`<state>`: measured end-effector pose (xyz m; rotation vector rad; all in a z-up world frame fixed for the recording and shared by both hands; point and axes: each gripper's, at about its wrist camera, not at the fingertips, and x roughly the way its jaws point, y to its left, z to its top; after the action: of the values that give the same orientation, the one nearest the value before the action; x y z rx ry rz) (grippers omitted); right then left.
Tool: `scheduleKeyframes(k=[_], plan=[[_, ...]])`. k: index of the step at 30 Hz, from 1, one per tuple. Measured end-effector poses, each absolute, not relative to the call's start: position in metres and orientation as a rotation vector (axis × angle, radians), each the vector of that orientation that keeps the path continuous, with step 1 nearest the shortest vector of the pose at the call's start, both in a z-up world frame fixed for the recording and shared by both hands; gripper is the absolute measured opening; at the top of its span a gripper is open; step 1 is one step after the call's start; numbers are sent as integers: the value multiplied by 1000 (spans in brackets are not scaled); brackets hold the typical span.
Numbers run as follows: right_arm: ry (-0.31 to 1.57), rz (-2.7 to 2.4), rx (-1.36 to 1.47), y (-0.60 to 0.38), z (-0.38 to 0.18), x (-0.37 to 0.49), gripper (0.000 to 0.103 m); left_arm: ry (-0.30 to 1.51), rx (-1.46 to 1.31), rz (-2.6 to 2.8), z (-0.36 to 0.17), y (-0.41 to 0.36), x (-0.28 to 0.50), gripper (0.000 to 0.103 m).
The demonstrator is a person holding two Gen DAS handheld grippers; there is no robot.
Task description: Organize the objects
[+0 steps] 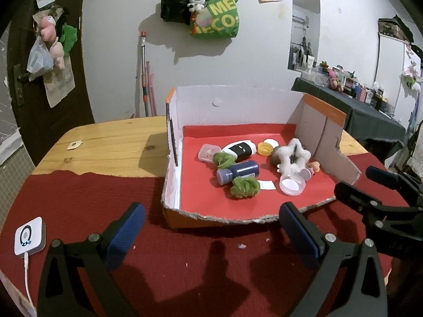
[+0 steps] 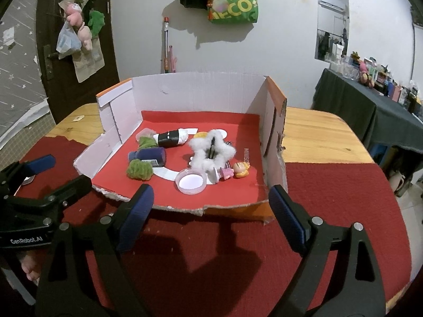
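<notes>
While both tongs hang spread and empty short of the box [image 1: 327, 121], left gripper [image 1: 211, 235] and right gripper [image 2: 211, 211], objs all sit inside it. Nearest torn front edge: clear lid [image 2: 191, 181], green pom [image 2: 139, 169]. Behind: blue bottle [image 2: 150, 156], white star [image 2: 212, 151]. Could be sorted or not; any pick, come in over low front edge.

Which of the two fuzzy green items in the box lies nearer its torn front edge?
The green tuft beside the dark blue bottle's front side; the other green tuft sits farther back, by the black-and-white roll.
</notes>
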<state>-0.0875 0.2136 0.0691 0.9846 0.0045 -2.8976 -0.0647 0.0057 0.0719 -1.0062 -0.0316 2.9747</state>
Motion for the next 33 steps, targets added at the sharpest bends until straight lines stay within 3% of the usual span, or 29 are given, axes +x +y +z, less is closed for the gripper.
scheduleKeyframes(k=[33], plan=[[-64, -2876, 1182, 231, 18, -62, 89, -147, -1255, 2877, 17, -2, -45, 103]])
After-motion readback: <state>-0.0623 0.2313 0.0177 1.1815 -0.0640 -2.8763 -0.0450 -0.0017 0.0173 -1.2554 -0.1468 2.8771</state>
